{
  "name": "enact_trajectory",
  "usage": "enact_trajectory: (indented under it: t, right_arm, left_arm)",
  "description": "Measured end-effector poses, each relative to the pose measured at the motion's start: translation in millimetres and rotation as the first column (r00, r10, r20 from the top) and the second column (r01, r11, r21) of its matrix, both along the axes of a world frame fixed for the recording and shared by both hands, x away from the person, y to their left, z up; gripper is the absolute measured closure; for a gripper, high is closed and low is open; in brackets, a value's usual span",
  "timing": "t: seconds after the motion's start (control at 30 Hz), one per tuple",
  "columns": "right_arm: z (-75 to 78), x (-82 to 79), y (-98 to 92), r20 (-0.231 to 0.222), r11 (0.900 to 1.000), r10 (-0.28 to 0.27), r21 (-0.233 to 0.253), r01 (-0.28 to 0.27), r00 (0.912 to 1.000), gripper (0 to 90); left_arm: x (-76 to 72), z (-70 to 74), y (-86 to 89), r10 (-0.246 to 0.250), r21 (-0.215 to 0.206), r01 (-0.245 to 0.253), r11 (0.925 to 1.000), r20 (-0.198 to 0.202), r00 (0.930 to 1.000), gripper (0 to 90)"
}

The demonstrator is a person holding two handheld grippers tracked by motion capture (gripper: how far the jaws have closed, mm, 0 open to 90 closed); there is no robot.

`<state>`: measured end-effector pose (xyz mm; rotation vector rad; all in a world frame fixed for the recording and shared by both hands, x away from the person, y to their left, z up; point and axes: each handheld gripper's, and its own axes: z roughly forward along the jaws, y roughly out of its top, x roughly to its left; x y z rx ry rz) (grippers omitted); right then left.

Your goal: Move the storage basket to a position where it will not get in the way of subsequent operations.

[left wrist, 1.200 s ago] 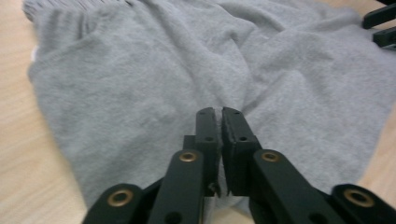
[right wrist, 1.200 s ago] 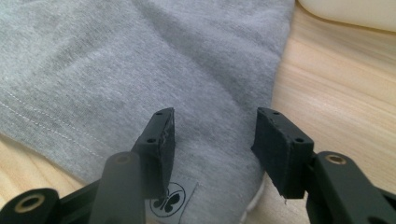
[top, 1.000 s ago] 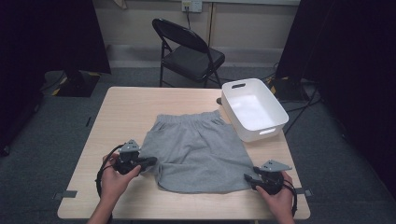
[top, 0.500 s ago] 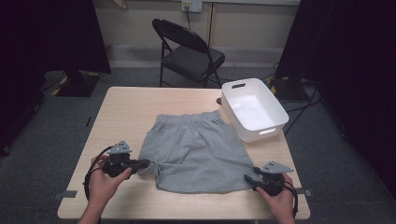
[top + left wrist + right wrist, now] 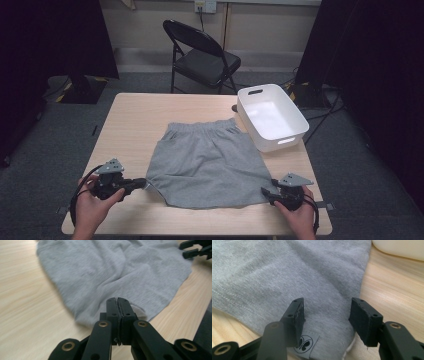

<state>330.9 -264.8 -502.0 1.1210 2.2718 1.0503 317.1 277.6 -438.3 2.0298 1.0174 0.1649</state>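
Pinching shorts point(image 5: 117, 272) left gripper point(image 5: 117, 302), right gripper point(image 5: 325, 315) agape

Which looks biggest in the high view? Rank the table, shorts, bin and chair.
1. Table
2. Shorts
3. Chair and bin: look about alike; the chair stands farther from the camera, so no ranking between them.

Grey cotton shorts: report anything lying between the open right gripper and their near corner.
Nothing visible does. The right gripper has its fingers spread over the hem corner of the grey cotton shorts, beside a round label.
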Motion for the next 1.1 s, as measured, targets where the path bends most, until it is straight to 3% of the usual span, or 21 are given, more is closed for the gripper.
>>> enact_trajectory:
  t: [0.3, 0.7, 0.83, 0.9, 0.93, 0.97, 1.0, 1.03, 1.1]
  right_arm:
    - [0.0, 0.0, 0.0, -0.001, 1.000, 0.000, 0.000, 0.000, 1.0000, 45.3]
    - [0.2, -0.8, -0.4, -0.004, 1.000, 0.001, 0.000, -0.001, 1.0000, 44.5]
    - [0.3, -2.2, -1.2, -0.010, 1.000, 0.002, 0.012, -0.002, 0.9999, 41.8]
    - [1.5, -3.3, -1.4, -0.027, 1.000, -0.005, 0.030, 0.005, 0.9996, 38.0]
    - [3.7, -3.6, -1.3, -0.050, 0.999, -0.013, 0.036, 0.015, 0.9987, 35.5]
    - [5.7, -3.6, -1.5, -0.055, 0.999, -0.018, 0.030, 0.020, 0.9983, 34.0]
    - [7.8, -3.5, -2.3, -0.047, 0.999, -0.022, 0.022, 0.023, 0.9987, 33.3]
    - [9.9, -2.8, -3.6, -0.039, 0.999, -0.028, 0.023, 0.029, 0.9989, 32.1]
    - [14.1, -0.7, -7.1, -0.025, 0.998, -0.055, 0.032, 0.055, 0.9982, 30.7]
  left_arm:
    - [-13.1, -12.4, 17.6, 0.020, 0.014, -0.020, 0.9997, -0.036, 0.9992, 88.6]
    - [-21.3, -24.6, 27.5, 0.006, 0.065, -0.001, 0.9979, -0.088, 0.9961, 88.2]
    - [-22.6, -20.3, 33.8, 0.028, 0.059, -0.025, 0.9979, -0.052, 0.9983, 85.5]
    - [-20.9, -17.0, 35.6, 0.045, 0.043, -0.044, 0.9981, -0.026, 0.9987, 76.3]
    - [-18.6, -16.2, 34.3, 0.060, 0.042, -0.060, 0.9973, -0.001, 0.9982, 73.8]
    - [-15.0, -16.0, 32.1, 0.072, 0.044, -0.073, 0.9964, 0.031, 0.9970, 65.7]
    - [-11.0, -16.1, 29.2, 0.077, 0.054, -0.078, 0.9955, 0.036, 0.9964, 58.9]
    - [-6.5, -17.4, 25.4, 0.088, 0.054, -0.090, 0.9945, 0.039, 0.9953, 59.1]
    - [4.6, -23.2, 17.4, 0.099, 0.064, -0.105, 0.9924, 0.088, 0.9912, 45.7]
